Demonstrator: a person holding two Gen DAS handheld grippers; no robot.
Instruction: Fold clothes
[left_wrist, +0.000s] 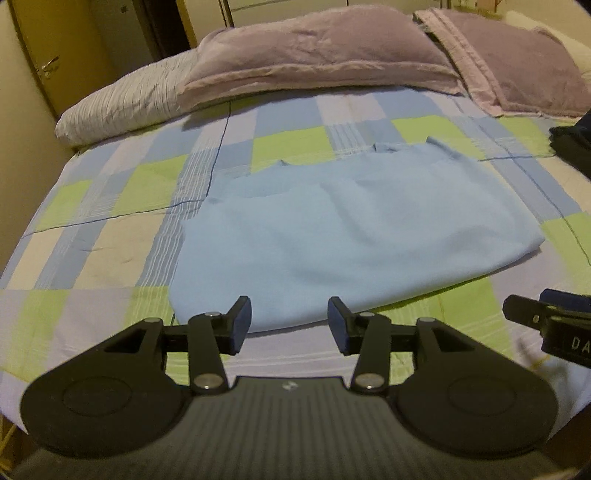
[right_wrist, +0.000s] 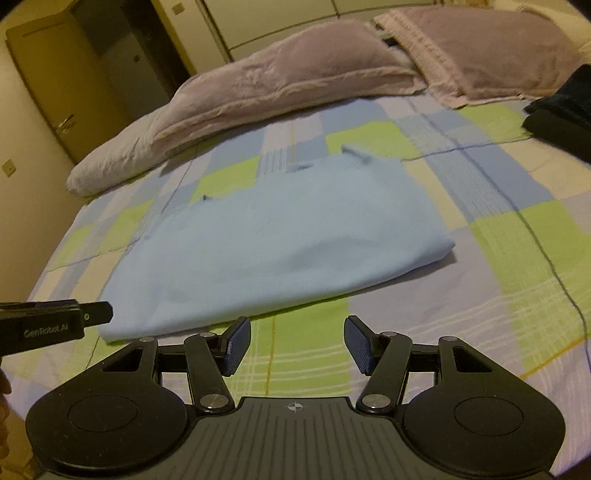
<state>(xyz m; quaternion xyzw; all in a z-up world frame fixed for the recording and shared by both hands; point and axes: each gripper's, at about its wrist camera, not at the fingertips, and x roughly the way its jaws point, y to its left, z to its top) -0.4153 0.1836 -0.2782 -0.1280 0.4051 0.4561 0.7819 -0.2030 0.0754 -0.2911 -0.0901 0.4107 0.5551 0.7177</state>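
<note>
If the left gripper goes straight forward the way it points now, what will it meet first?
Most likely the near edge of the light blue garment, which lies directly ahead of the open left gripper on the checked bedspread. Depth is unclear; angled lower, it could meet the bedspread first.

Both wrist views look low across the bed (left_wrist: 110, 236) toward the pillows (right_wrist: 280, 74), sharing the blue garment (left_wrist: 351, 229).

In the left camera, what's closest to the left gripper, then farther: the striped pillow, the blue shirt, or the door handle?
From the left gripper:
1. Blue shirt, right in front on the bed.
2. Striped pillow, far left at the bed's head.
3. Door handle, beyond it, upper left.
</note>
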